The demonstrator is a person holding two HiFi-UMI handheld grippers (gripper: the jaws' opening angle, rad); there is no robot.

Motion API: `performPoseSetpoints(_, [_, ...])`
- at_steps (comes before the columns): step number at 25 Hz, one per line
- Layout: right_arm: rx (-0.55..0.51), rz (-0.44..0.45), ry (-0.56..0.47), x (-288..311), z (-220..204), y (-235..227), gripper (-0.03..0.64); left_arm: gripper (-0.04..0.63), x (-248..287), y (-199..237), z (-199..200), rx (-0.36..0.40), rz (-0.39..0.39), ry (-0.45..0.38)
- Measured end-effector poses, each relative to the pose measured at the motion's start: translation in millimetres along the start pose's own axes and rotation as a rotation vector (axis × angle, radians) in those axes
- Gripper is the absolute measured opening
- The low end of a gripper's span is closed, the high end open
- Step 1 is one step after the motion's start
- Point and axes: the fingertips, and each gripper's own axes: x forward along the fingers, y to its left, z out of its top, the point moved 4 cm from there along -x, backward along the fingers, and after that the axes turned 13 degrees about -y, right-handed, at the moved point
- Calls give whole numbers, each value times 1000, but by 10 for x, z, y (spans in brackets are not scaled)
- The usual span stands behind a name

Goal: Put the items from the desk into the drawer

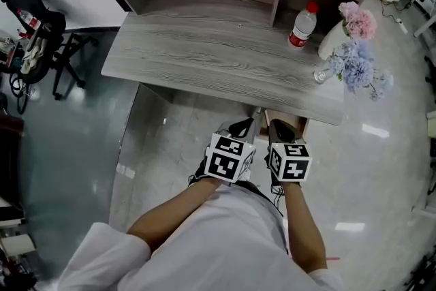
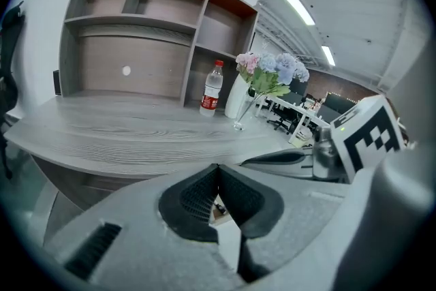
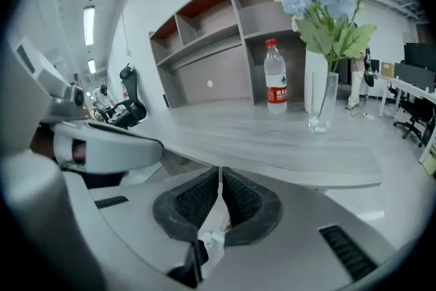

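My left gripper (image 2: 218, 168) has a pale grey moulded shell, with a slotted vent (image 2: 95, 249) cut into it. It has two black pads (image 2: 194, 197) with a fine ribbed grid. My right gripper (image 3: 219, 172) is built the same way. Each carries a white cube printed with black square markers. The right cube (image 1: 289, 161) sits just right of the left cube (image 1: 230, 158). Below the left cube I wear a white top (image 1: 218, 242) with wide white sleeves (image 1: 102, 255).

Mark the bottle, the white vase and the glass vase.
bottle (image 1: 302, 26), head view, mid body.
white vase (image 1: 331, 41), head view, body.
glass vase (image 3: 321, 107), right gripper view, clear wall.
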Motion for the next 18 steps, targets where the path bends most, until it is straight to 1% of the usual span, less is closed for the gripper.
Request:
performPoseSetpoints(3, [1,17,-55,-89,223,63,12,3,3,-41,70,-5,-8,-12])
performPoseSetpoints(9, [3,48,-143,-268,565,166,3,3,-7,-118,252,14,-15,-57])
performPoseSetpoints(13, [6,72,-172,-347,650,214,2,2,-15,-158,329,27,-13,-80])
performPoseSetpoints(18, [12,69,-176,-381,625,206,2,3,-27,-189,325,42,-12,-81])
